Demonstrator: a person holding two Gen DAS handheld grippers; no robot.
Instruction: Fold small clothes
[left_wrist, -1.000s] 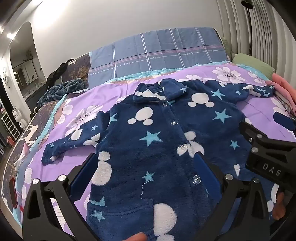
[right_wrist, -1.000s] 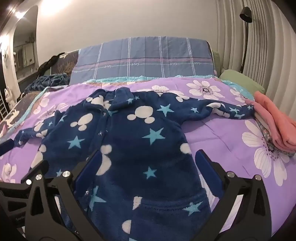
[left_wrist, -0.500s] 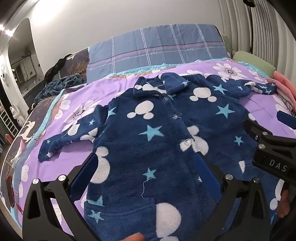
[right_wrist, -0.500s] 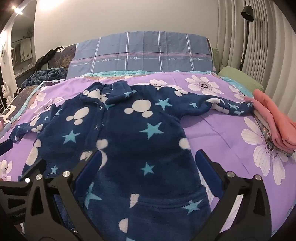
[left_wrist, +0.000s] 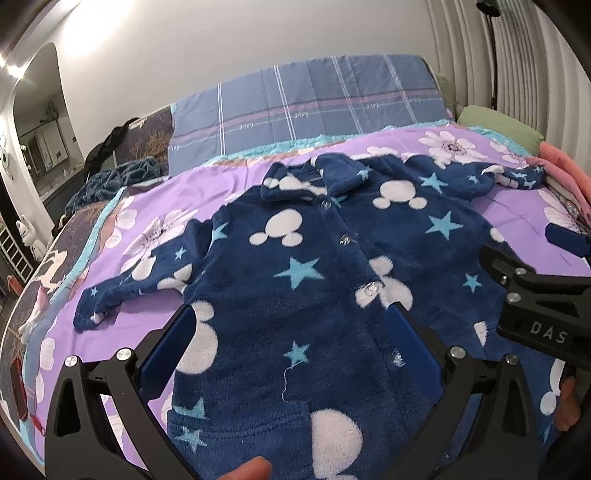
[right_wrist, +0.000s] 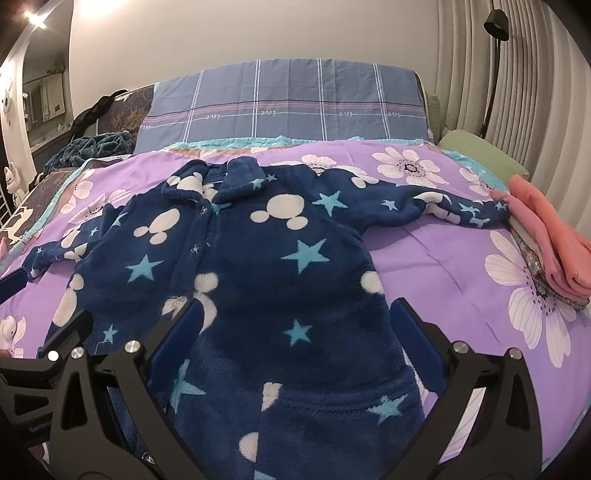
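Step looked like pre-fold setup: fleece jacket (left_wrist: 295, 295) lay flat, front up, buttoned, on the bed's purple floral cover (right_wrist: 443, 266), nothing folded yet. Left tongs (left_wrist: 291, 347) and right tongs (right_wrist: 295, 336) were both spread wide, gripping nothing, hovering over the hem end at 6 o'clock. Jacket's long axis ran 6 to 12, collar (right_wrist: 236, 177) pointing at 12 toward the plaid pillow (right_wrist: 288, 103); sleeves stretched out toward 9 and 3. Right sleeve cuff touched or nearly touched the pink folded stack (right_wrist: 543, 236) at 3. Next move probably needs each tongs on a sleeve or side edge, folding inward.
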